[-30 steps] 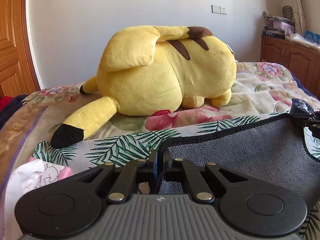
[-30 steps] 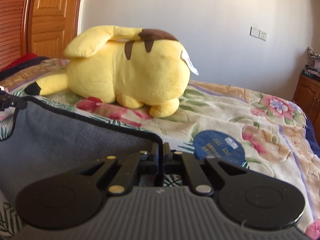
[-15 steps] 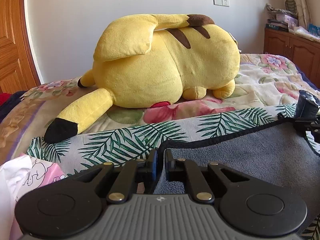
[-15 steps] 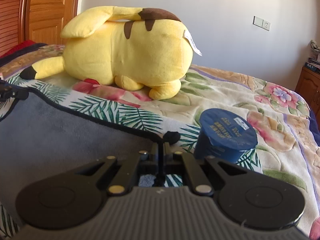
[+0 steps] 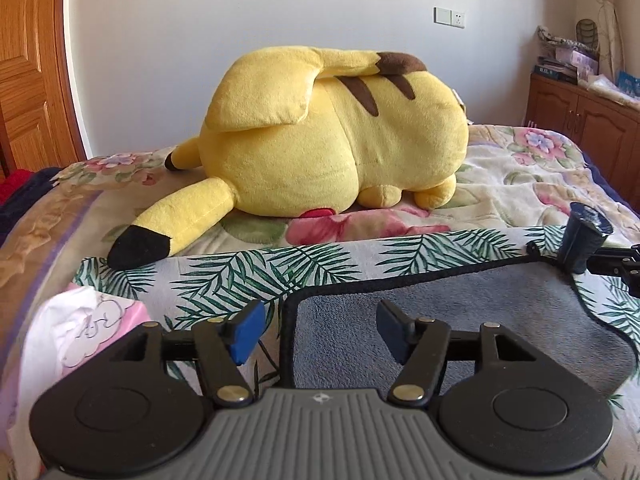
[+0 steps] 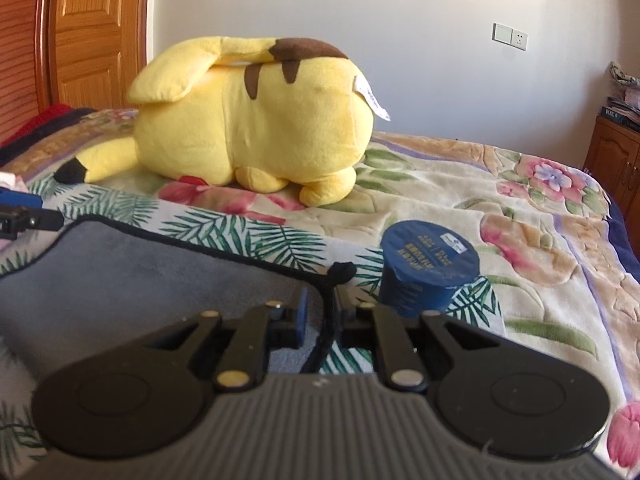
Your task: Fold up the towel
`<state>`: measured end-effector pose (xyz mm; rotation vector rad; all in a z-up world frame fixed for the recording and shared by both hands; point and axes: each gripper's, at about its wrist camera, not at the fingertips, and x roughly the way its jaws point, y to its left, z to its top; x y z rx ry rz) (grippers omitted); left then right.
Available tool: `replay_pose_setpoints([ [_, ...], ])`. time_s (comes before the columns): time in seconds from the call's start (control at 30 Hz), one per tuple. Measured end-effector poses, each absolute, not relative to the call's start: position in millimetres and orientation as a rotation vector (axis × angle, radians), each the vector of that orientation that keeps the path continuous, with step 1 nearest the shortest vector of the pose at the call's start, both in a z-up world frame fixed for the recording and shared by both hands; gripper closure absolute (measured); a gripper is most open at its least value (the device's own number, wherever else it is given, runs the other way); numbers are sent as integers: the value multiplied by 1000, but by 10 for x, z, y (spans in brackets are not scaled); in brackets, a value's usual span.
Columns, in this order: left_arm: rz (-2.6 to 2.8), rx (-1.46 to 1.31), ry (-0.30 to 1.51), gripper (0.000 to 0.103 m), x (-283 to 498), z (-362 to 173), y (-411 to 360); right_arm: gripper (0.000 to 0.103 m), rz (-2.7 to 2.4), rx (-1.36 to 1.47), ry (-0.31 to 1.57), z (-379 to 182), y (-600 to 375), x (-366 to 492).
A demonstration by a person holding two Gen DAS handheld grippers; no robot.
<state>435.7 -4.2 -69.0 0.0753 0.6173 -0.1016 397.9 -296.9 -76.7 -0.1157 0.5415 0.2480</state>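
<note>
The towel has a palm-leaf print side and a grey side with a black hem. The grey layer lies folded over the printed layer on the bed. My left gripper is open, its jaws wide apart on either side of the grey layer's left corner. My right gripper is partly open, with the hem of the towel's right corner lying loose between the jaws. The grey layer also shows in the right wrist view. Each gripper shows at the edge of the other's view.
A large yellow plush toy lies on the floral bedspread just behind the towel. A dark blue cup stands by the towel's right corner. White and pink cloth lies at the left. Wooden cabinets stand at the right.
Both grippers have lowered the grey layer's corners onto the printed layer and opened, the left wide and the right slightly. The towel edge now lies on the bed.
</note>
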Motion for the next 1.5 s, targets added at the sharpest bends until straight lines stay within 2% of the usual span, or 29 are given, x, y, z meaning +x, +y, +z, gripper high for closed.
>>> replay_pose_setpoints([
  [0.67, -125, 73, 614, 54, 3346, 15, -138, 89, 263, -80, 514, -48, -2942, 3146],
  [0.97, -127, 81, 573, 38, 2936, 193, -204, 88, 261, -61, 491, 143, -2959, 2852],
  [1.0, -129, 83, 568, 37, 2895, 207, -208, 84, 258, -62, 490, 149, -2957, 2823],
  [1.03, -130, 82, 565, 36, 2868, 215, -208, 70, 254, -63, 487, 152, -2960, 2796],
  [1.1, -132, 76, 563, 35, 2796, 234, -198, 50, 246, -58, 479, 151, -2969, 2747],
  [1.2, -133, 78, 561, 34, 2712, 251, -192, 48, 232, -51, 486, 136, -2983, 2684],
  [1.27, -133, 82, 559, 33, 2660, 263, -190, 43, 225, -56, 491, 121, -2974, 2642],
  [1.5, -143, 46, 532, 23, 2450, 380, -174, 17, 246, -60, 496, 118, -2935, 2472],
])
